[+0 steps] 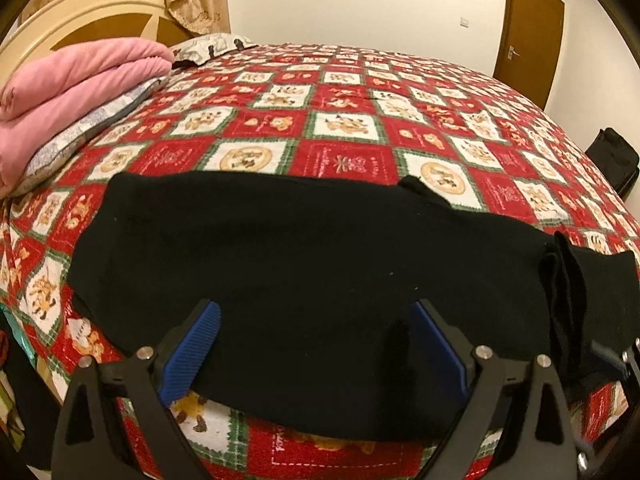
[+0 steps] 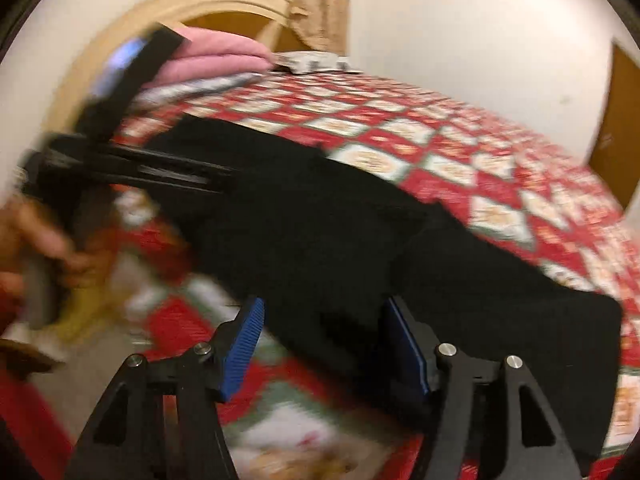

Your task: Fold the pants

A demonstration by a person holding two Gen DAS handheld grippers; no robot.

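Black pants [image 1: 300, 256] lie flat across the near part of a red patchwork bedspread [image 1: 340, 120], with a bunched end at the right [image 1: 580, 300]. My left gripper [image 1: 316, 308] hovers over their near edge, open, its blue pads [image 1: 192, 348] wide apart and cloth beneath them. The right wrist view is blurred. There the pants [image 2: 320, 220] run from upper left to lower right. My right gripper [image 2: 324, 304] stands open over their near edge, its pads not pressing the cloth. The left gripper's black body [image 2: 140, 168] and the hand holding it [image 2: 40, 240] show at the left.
A folded pink blanket [image 1: 72, 88] rests on a pillow by the cream headboard [image 1: 80, 12] at the far left. A brown door [image 1: 528, 32] and a black bag [image 1: 612, 160] are beyond the bed's right side. The bed's near edge lies just below the grippers.
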